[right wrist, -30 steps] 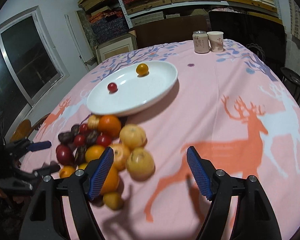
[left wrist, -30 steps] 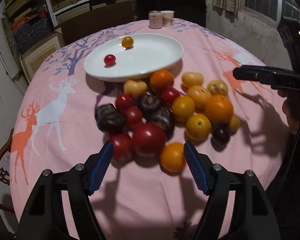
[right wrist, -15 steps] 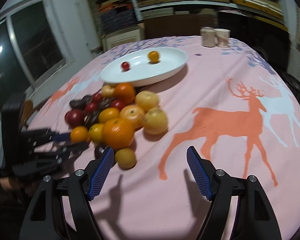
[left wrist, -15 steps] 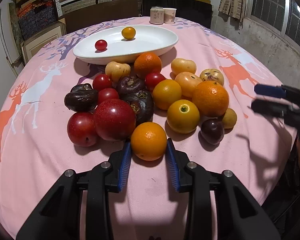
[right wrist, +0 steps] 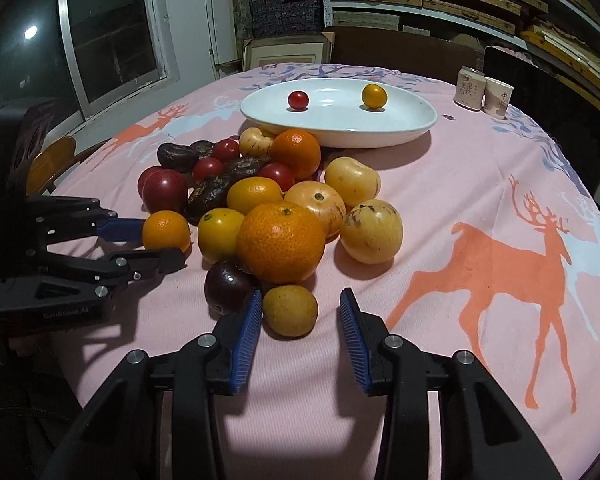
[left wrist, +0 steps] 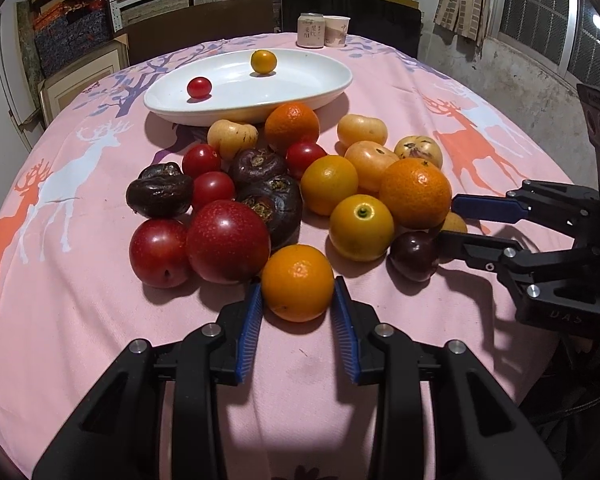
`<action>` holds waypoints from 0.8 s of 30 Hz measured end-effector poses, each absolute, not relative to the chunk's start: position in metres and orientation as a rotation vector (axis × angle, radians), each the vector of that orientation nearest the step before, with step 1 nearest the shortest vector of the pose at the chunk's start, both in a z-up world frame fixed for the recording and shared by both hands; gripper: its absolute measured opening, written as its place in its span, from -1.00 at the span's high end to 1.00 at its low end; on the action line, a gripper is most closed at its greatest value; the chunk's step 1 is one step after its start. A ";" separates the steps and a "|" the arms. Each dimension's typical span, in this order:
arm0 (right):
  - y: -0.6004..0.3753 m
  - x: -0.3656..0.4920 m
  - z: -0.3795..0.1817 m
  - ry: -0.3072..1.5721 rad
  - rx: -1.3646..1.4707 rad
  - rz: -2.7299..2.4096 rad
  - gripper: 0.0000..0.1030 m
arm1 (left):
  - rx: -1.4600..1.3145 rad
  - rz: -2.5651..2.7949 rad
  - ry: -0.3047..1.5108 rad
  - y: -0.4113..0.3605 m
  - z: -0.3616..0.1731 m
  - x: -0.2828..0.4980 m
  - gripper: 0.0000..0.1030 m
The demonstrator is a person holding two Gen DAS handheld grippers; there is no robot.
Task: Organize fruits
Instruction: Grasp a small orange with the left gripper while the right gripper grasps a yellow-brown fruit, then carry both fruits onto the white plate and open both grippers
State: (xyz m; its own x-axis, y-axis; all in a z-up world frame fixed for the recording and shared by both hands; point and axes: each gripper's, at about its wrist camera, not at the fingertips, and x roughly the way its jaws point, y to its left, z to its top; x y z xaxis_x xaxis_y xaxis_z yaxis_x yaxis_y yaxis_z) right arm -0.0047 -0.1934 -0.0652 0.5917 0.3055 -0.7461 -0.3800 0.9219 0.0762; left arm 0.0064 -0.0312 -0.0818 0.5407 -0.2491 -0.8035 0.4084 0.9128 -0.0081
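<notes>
A pile of fruit lies on the pink deer tablecloth [left wrist: 80, 320] in front of a white oval plate [left wrist: 324, 88]. The plate holds a small red tomato [left wrist: 199, 87] and a small yellow-orange fruit [left wrist: 263, 61]. My left gripper [left wrist: 298, 312] is shut on a small orange [left wrist: 298, 282] at the pile's near edge; it also shows in the right wrist view [right wrist: 166, 231]. My right gripper [right wrist: 298, 320] is open around a small brown-yellow fruit [right wrist: 290, 310], its pads apart from it, next to a dark plum [right wrist: 228, 286] and a big orange [right wrist: 280, 242].
A can [left wrist: 311, 30] and a paper cup [left wrist: 337, 31] stand behind the plate at the table's far edge. Dark chairs and shelves with boxes lie beyond. The right side of the cloth, with an orange deer print [right wrist: 500, 256], is bare.
Both grippers have moved forward into the pile. The left jaws closed from wide open onto the small orange. The right jaws narrowed around the small brown-yellow fruit.
</notes>
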 end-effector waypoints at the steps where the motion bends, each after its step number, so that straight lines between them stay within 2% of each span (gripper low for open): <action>1: -0.193 -0.004 -0.065 0.852 -0.087 0.405 0.30 | 0.182 -0.394 0.923 -0.031 -0.083 0.008 0.32; 2: -0.193 -0.004 -0.066 0.857 -0.076 0.421 0.45 | 0.177 -0.394 0.921 -0.031 -0.083 0.009 0.32; 10: -0.204 -0.012 -0.063 0.855 0.006 0.448 0.46 | 0.168 -0.407 0.903 -0.027 -0.077 0.001 0.35; 24: -0.238 -0.014 -0.006 0.678 0.098 0.442 0.46 | 0.134 -0.404 0.794 -0.007 -0.027 -0.001 0.35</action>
State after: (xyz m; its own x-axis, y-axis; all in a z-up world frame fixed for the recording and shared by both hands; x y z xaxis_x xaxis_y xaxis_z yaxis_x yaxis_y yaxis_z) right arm -0.0136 -0.2385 -0.0057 0.6901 0.4261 -0.5850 -0.3633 0.9031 0.2292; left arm -0.0011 -0.0069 -0.0270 0.6296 -0.3015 -0.7161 0.4009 0.9155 -0.0329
